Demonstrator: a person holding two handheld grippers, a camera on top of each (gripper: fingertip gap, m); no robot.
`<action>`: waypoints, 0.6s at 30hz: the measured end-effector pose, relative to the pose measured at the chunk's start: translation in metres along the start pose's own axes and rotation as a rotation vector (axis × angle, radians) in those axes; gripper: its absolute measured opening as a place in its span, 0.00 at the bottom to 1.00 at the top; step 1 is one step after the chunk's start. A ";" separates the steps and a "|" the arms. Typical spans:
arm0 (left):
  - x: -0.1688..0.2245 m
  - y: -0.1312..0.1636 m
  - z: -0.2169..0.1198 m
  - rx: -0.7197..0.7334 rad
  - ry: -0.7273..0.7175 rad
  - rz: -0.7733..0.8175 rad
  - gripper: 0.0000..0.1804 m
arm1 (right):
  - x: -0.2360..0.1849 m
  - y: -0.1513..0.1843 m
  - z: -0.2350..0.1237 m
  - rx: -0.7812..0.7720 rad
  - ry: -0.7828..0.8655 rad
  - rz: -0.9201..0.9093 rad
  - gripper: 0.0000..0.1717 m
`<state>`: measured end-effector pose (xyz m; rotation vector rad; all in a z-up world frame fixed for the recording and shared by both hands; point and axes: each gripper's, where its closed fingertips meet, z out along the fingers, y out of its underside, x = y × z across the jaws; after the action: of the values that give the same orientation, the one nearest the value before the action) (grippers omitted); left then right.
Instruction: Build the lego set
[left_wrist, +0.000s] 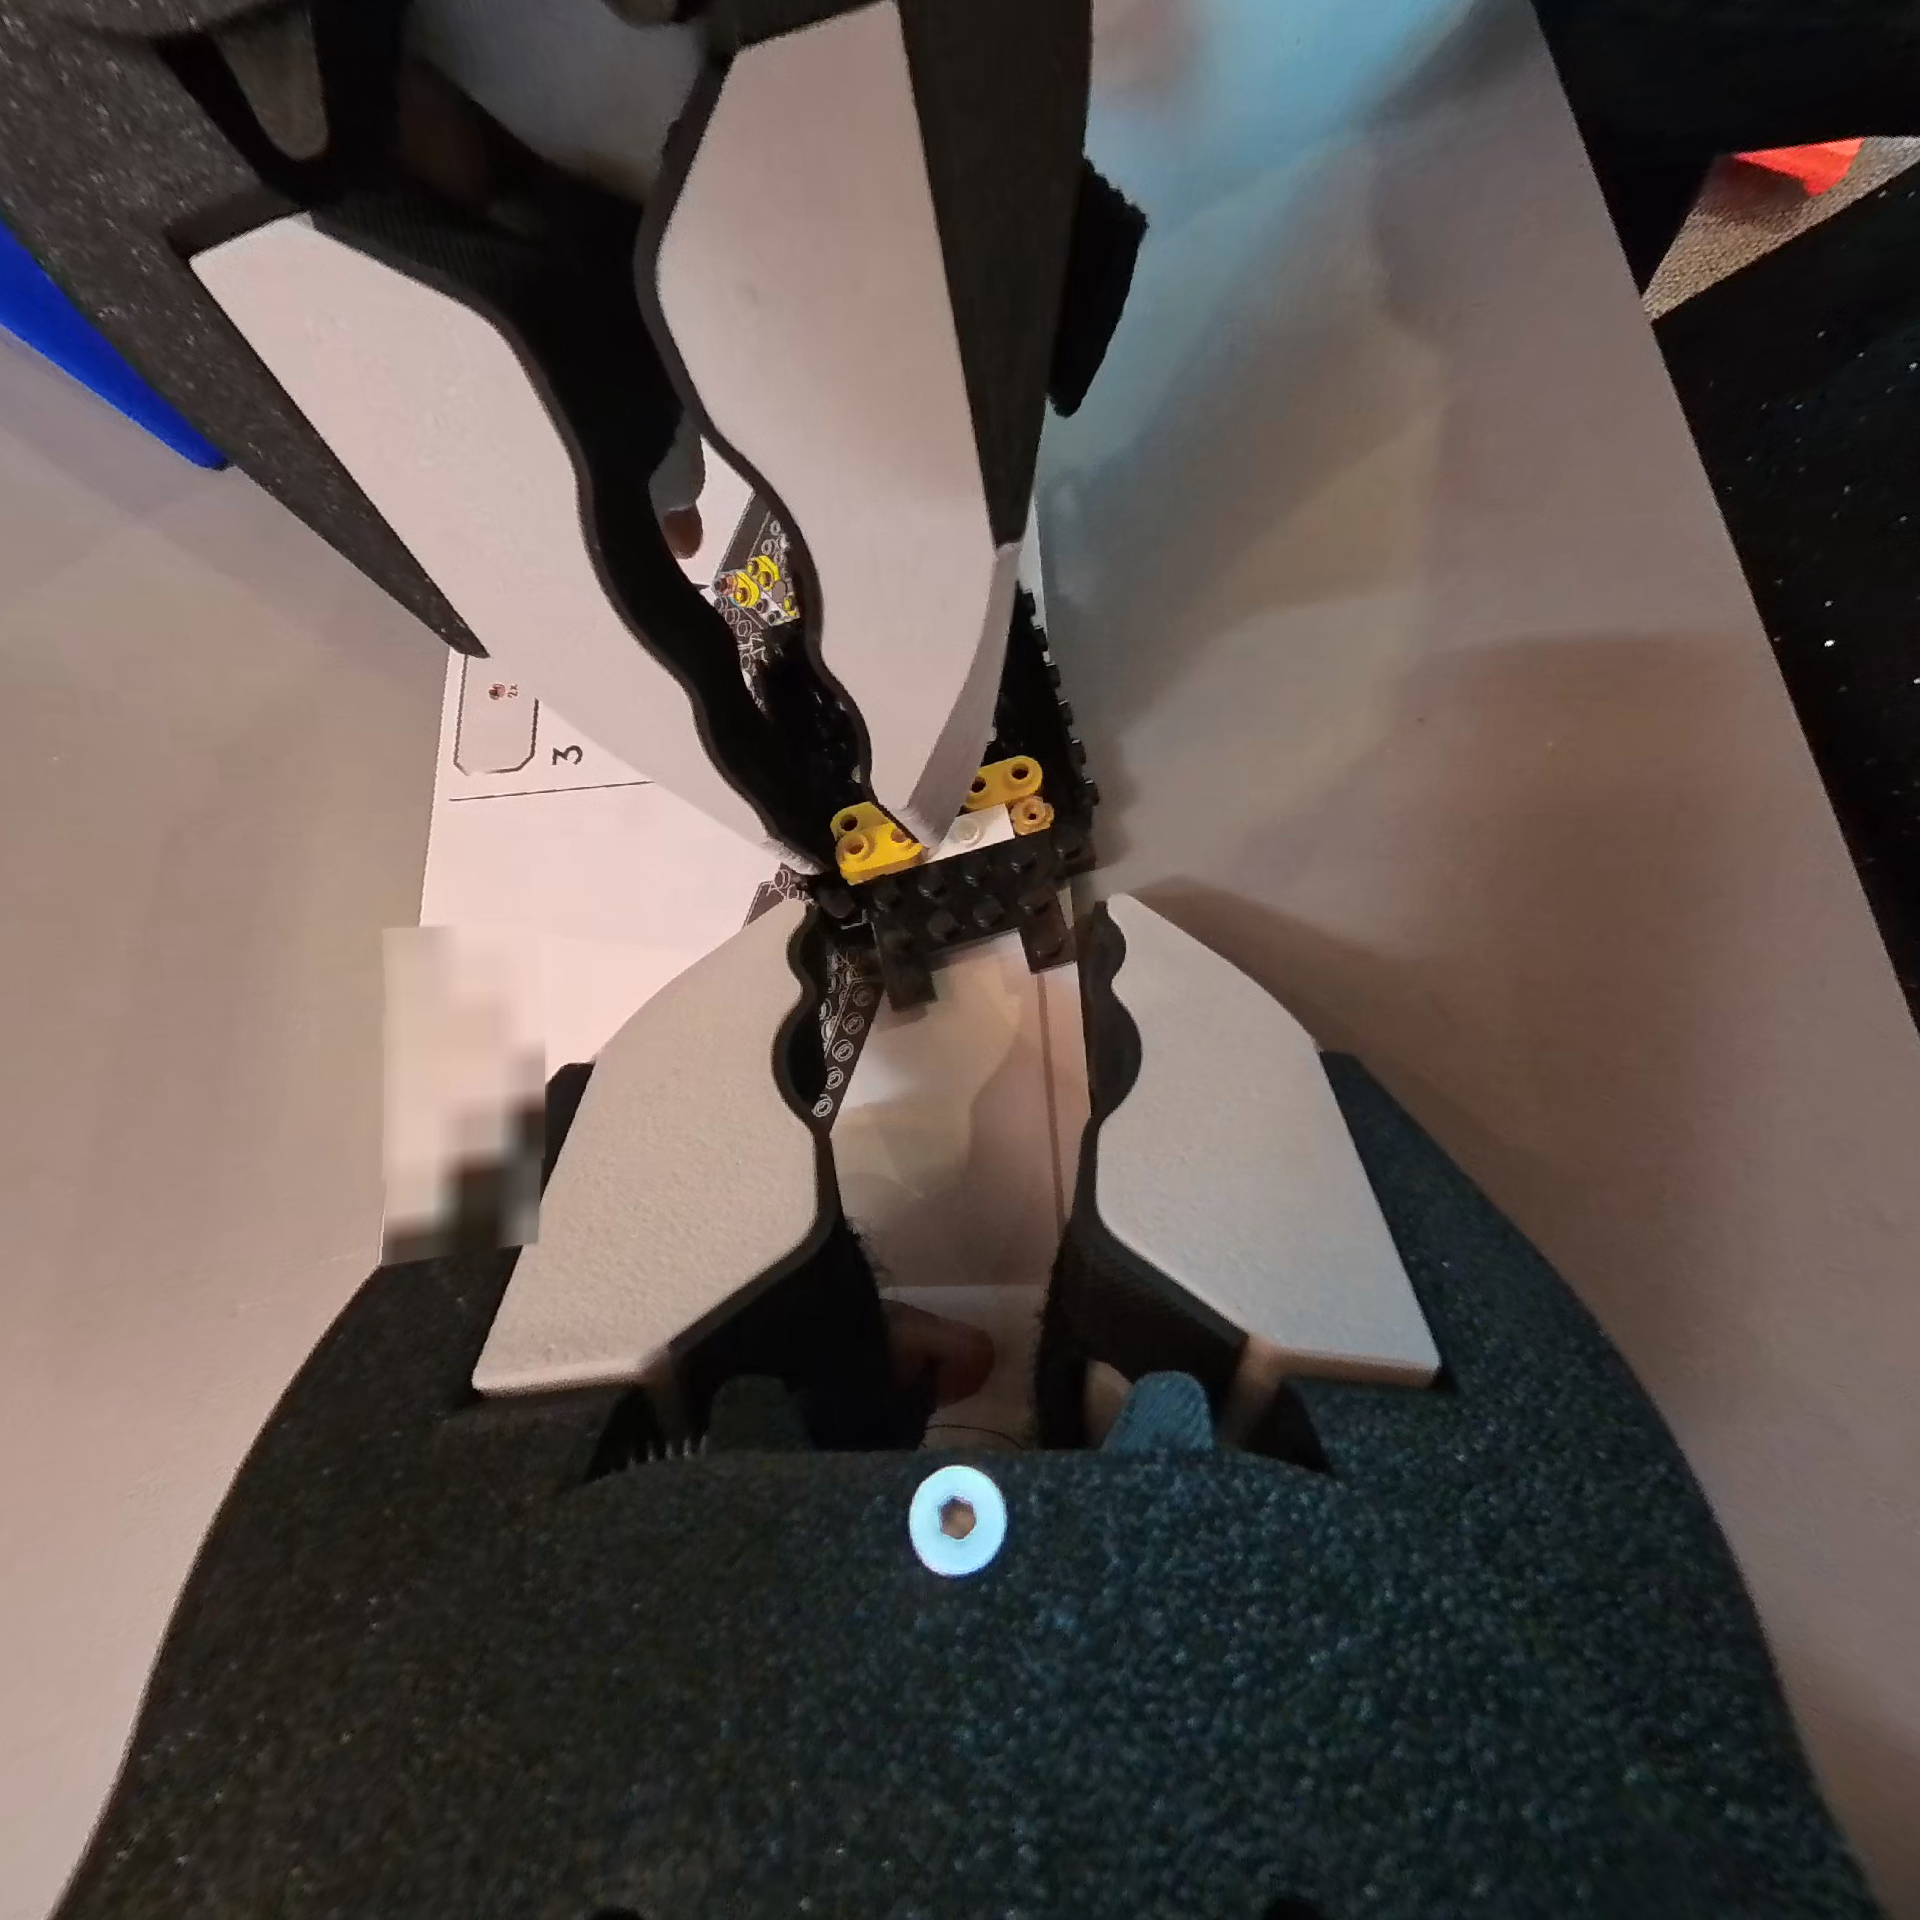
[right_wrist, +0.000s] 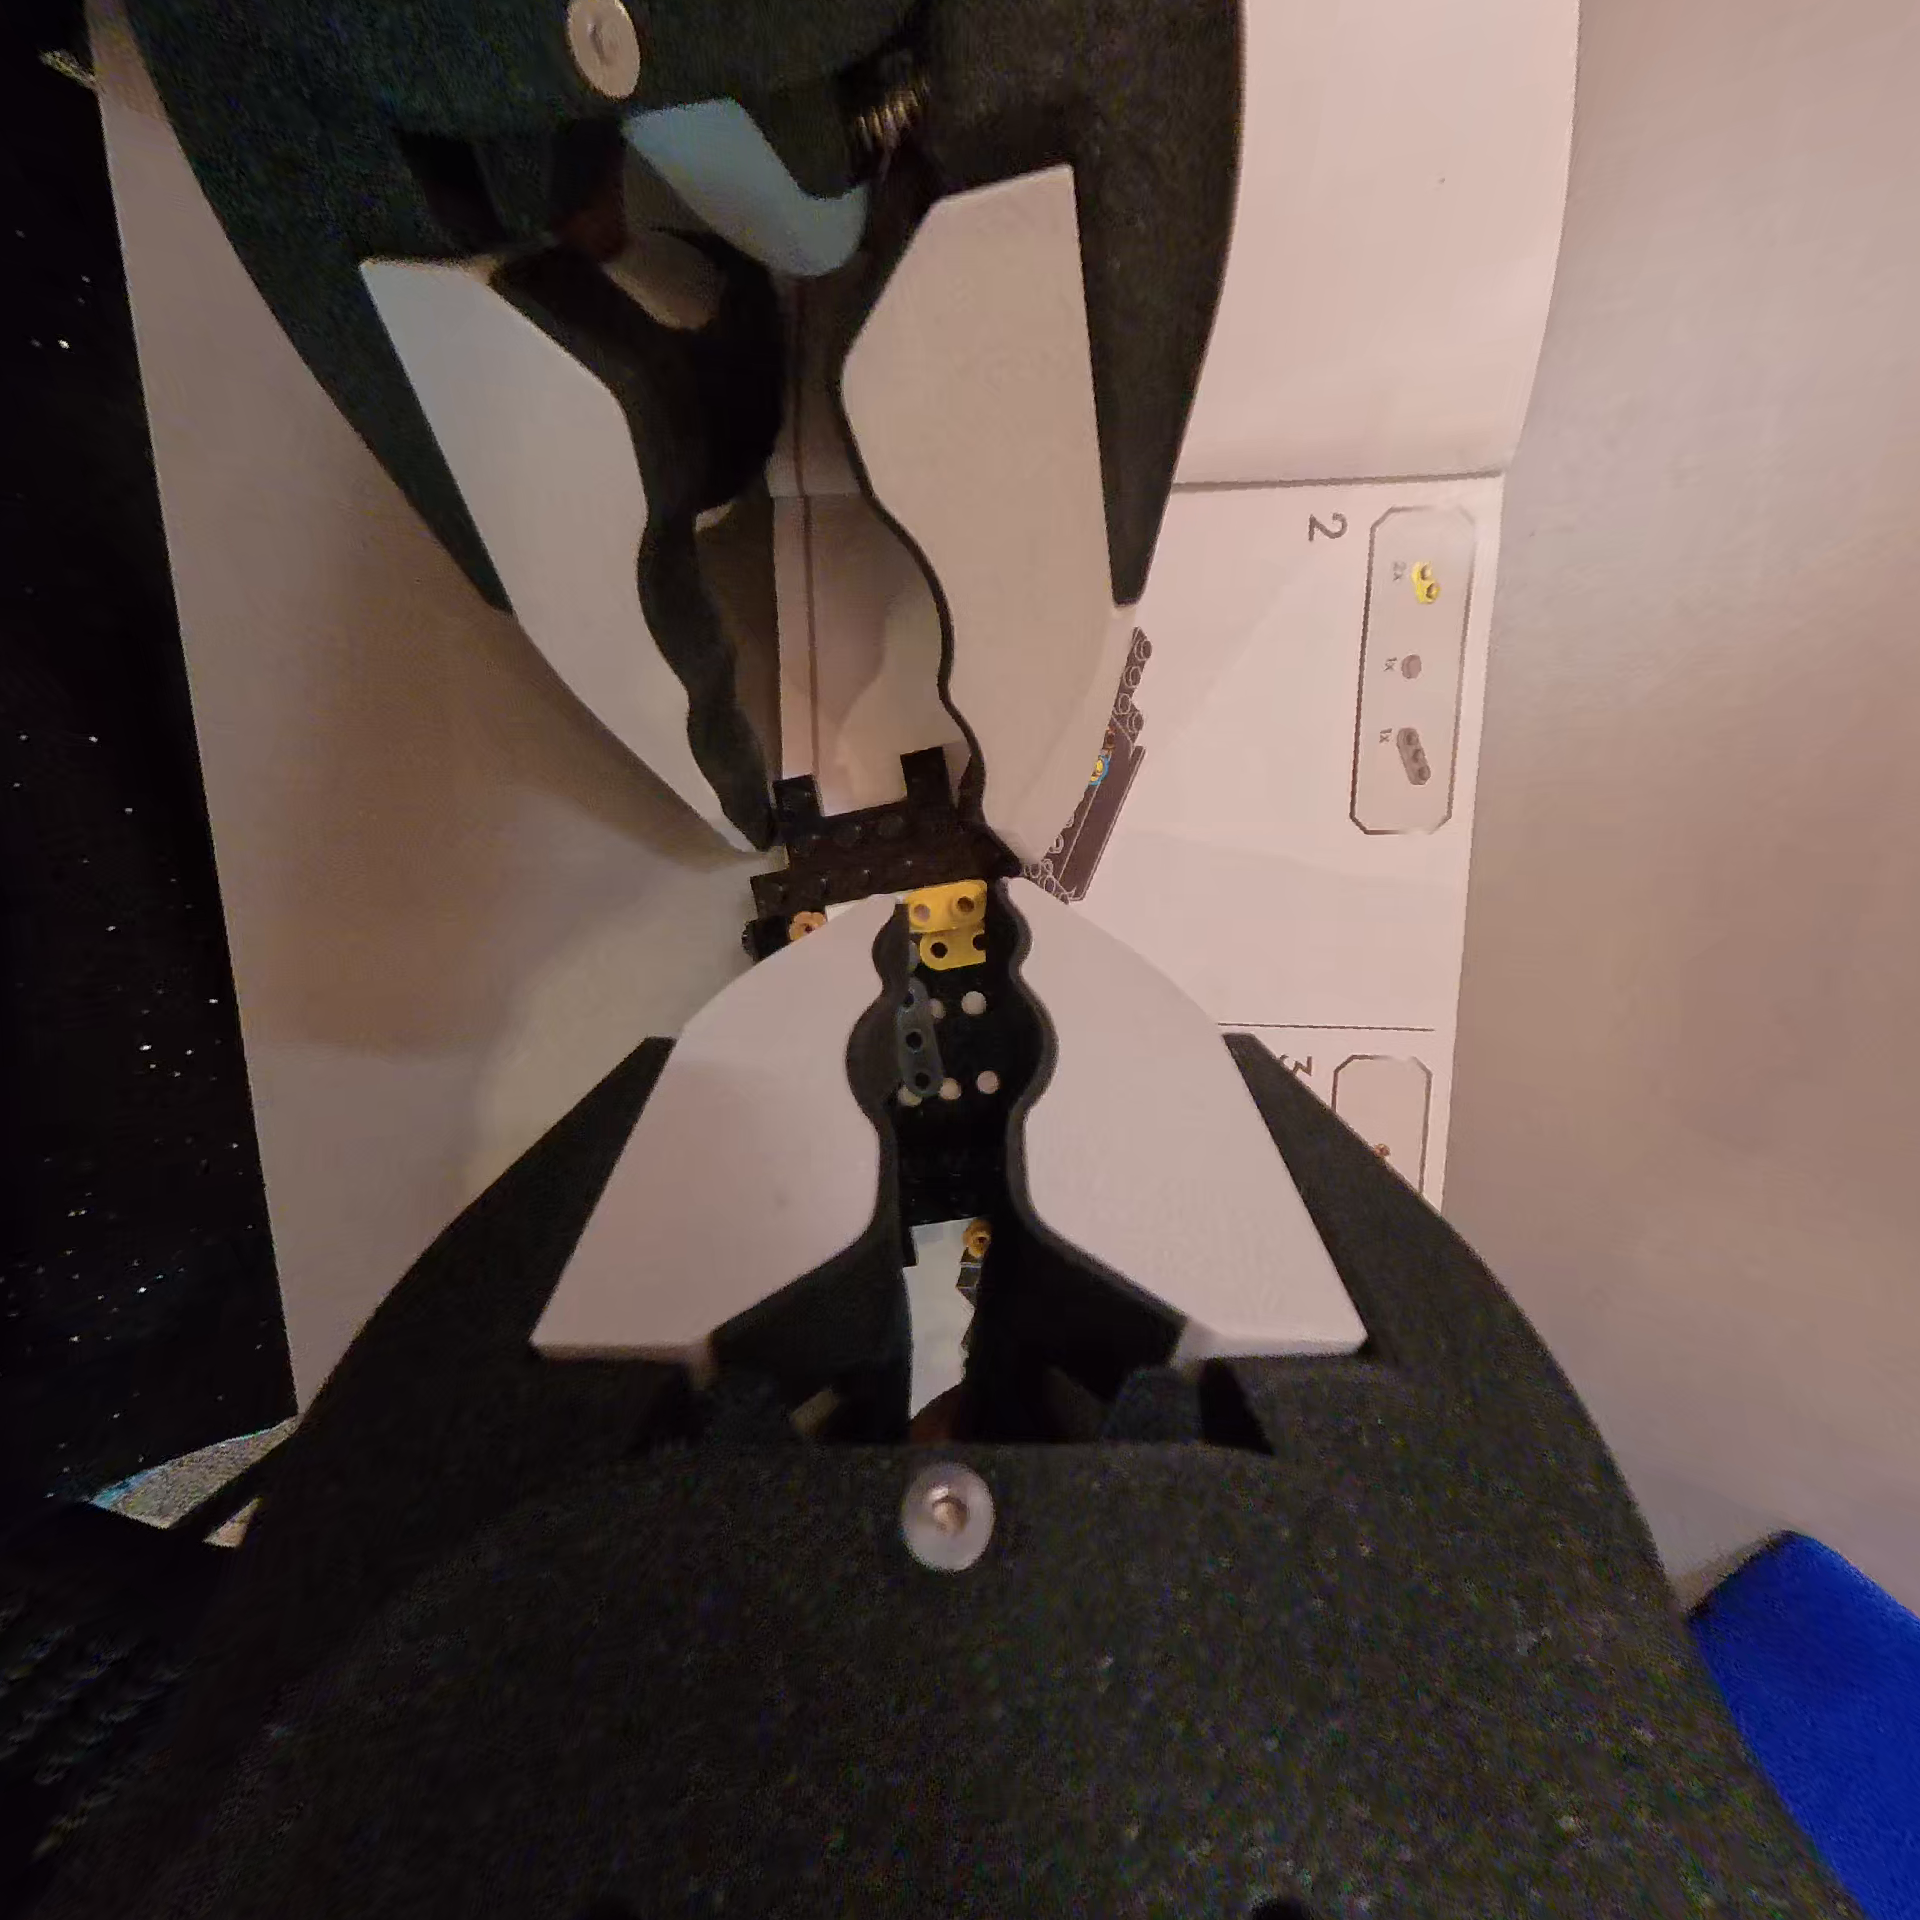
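A: Any print to read?

B: Just a white paper instruction sheet (right_wrist: 1299, 831) flat on the pale tabletop (left_wrist: 208, 831). It has big step numerals, boxed parts lists w/ tiny counts, and line drawings of studded pieces. No brand showing anywhere.

A: Left gripper (left_wrist: 951, 920)?

B: Fingers clamped on a black studded plate (left_wrist: 956, 894), one pad on each side edge. The right wrist view shows both tips pressed against it. The plate is matte plastic w/ rows of round studs and two short prongs sticking out toward the left cam. It sits over the sheet, between the two grippers.

A: Right gripper (right_wrist: 940, 914)?

B: It comes in from opposite. Its tips are pinched on a small yellow piece (left_wrist: 873, 842) w/ round holes, at the plate's far edge and touching the studs.

A: What's next to that?

B: A second yellow holed piece (left_wrist: 1003, 779), a little white plate (left_wrist: 977, 831) and a gold round stud (left_wrist: 1032, 814), all on the black assy. There's also a grey strip w/ holes (right_wrist: 914, 1039) just inside the right gripper's jaws, against one pad.

A: Materials?

B: Finger faces are smooth white w/ wavy black pad edges. The gripper bodies are black and grainy, each w/ a screw + washer. A blue object (right_wrist: 1818, 1714) sits at the table edge.
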<state>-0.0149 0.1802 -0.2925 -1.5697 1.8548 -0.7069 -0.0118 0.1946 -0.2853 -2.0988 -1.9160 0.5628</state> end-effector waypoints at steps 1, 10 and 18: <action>0.000 0.000 0.000 0.000 0.000 0.000 0.26 | 0.000 0.000 0.000 -0.003 0.007 -0.006 0.08; 0.000 0.000 0.000 0.002 0.002 0.001 0.26 | 0.000 -0.001 0.000 0.001 0.072 -0.059 0.08; 0.000 0.000 0.000 0.003 0.003 0.002 0.26 | 0.000 -0.001 -0.001 0.012 0.080 -0.061 0.09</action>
<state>-0.0149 0.1800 -0.2926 -1.5654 1.8564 -0.7107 -0.0126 0.1948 -0.2839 -2.0169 -1.9200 0.4686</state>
